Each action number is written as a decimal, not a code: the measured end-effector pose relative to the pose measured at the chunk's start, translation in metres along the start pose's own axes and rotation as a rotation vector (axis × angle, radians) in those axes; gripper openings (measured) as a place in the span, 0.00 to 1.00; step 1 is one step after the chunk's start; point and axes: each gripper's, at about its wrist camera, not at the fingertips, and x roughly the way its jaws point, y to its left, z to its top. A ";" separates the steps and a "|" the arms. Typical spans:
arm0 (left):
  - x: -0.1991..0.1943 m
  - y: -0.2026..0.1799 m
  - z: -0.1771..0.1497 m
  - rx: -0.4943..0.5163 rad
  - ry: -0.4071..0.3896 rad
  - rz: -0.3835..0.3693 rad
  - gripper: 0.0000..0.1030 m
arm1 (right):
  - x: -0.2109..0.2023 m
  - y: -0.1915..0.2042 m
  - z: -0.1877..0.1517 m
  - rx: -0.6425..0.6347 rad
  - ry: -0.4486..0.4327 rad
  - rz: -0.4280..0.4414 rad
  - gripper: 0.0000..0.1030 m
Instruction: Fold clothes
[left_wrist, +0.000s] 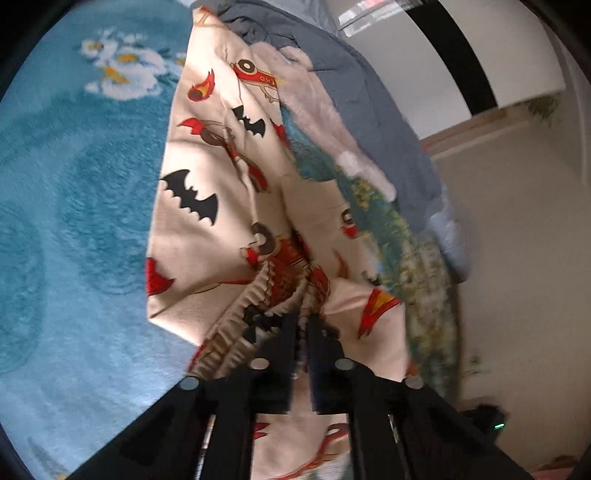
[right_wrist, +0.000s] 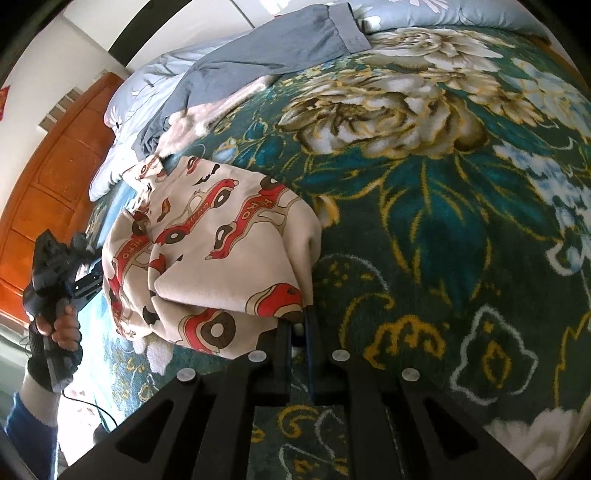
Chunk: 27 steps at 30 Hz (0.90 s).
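A cream garment (left_wrist: 221, 192) printed with red cars and black bats hangs lifted over the bed. My left gripper (left_wrist: 303, 321) is shut on its gathered ribbed edge. In the right wrist view the same garment (right_wrist: 221, 258) drapes down onto the green floral blanket (right_wrist: 424, 206). My right gripper (right_wrist: 297, 325) is shut on a corner of the garment just above the blanket. The left gripper and the hand that holds it show in the right wrist view (right_wrist: 62, 280) at the far left, beyond the garment.
A grey garment (right_wrist: 266, 51) and a pale pink one (right_wrist: 207, 114) lie crumpled at the far side of the bed. A blue flowered blanket (left_wrist: 74, 221) fills the left wrist view. A wooden cabinet (right_wrist: 48, 177) stands beside the bed.
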 end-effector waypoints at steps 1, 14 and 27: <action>-0.003 -0.001 -0.001 0.009 -0.015 0.005 0.05 | 0.000 0.001 0.000 0.002 -0.001 -0.002 0.05; -0.170 -0.041 0.016 0.184 -0.475 -0.091 0.04 | -0.037 0.048 -0.005 -0.078 -0.084 0.121 0.06; -0.199 0.132 -0.098 -0.226 -0.528 0.016 0.04 | 0.025 0.127 -0.067 -0.286 0.174 0.173 0.06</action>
